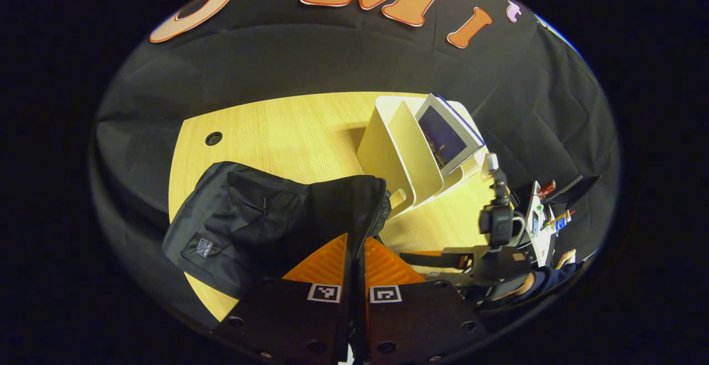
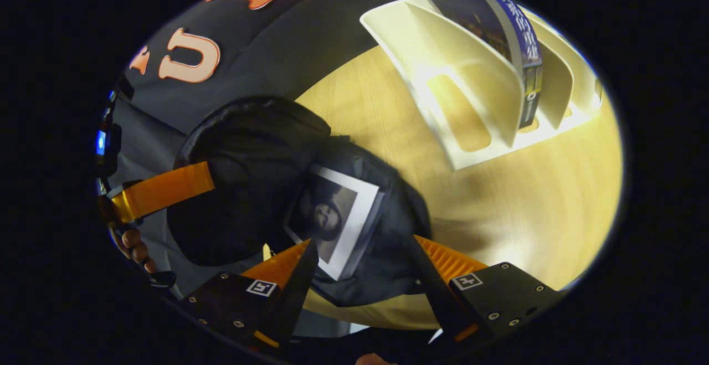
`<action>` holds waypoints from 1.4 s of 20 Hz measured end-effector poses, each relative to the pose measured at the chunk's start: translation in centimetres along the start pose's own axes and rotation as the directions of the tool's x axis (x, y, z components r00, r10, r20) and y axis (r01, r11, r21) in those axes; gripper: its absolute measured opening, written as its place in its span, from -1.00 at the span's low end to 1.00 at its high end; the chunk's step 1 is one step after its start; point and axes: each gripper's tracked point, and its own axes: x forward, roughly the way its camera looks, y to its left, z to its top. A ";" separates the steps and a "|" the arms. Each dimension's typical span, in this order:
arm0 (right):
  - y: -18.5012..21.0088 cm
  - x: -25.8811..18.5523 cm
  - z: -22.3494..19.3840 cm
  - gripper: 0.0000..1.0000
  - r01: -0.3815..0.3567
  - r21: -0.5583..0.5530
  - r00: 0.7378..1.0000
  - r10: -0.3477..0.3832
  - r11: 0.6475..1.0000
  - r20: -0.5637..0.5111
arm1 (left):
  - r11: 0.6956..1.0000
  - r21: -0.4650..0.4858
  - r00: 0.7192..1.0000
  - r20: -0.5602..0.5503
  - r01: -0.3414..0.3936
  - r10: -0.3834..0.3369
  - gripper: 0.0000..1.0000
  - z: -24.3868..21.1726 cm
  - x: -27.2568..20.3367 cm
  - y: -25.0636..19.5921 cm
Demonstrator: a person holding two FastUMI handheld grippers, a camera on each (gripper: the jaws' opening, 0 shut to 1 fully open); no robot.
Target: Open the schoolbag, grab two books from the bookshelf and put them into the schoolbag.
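Observation:
The black schoolbag [image 1: 249, 221] lies on the wooden table [image 1: 277, 127]. My left gripper [image 1: 357, 240] is shut on the bag's zipper edge and holds the flap up. In the right gripper view, a book with a white border [image 2: 332, 215] lies inside the open schoolbag [image 2: 249, 149]. My right gripper [image 2: 365, 271] stands open above it, its fingers spread wider than the book and apart from it. The cream bookshelf [image 1: 388, 154] stands behind the bag with one book [image 1: 448, 135] leaning in it. That book [image 2: 509, 21] and the bookshelf [image 2: 460, 77] also show in the right gripper view.
The right gripper [image 1: 437, 260] and the hand holding it show low on the right in the left gripper view. A finger of the left gripper [image 2: 160, 188] and a hand [image 2: 133, 243] sit at the bag's left side. A round cable hole [image 1: 213, 138] marks the table's far left.

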 end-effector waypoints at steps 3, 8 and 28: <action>-2.2 -3.0 2.2 0.97 0.058 -0.072 0.998 -0.057 0.996 0.018 | 1.000 -0.007 1.000 0.004 -0.004 0.004 -0.89 -0.1 0.2 -0.1; -6.0 -7.6 5.6 0.97 0.174 -0.147 0.985 -0.172 0.974 0.022 | 0.999 -0.028 1.000 0.018 -0.020 0.020 -0.89 -0.3 0.4 -0.1; -8.5 -15.0 23.1 0.97 0.350 -0.337 0.928 -0.373 0.874 -0.003 | 0.999 -0.022 0.999 0.029 -0.039 0.039 -0.89 -0.5 -0.6 1.1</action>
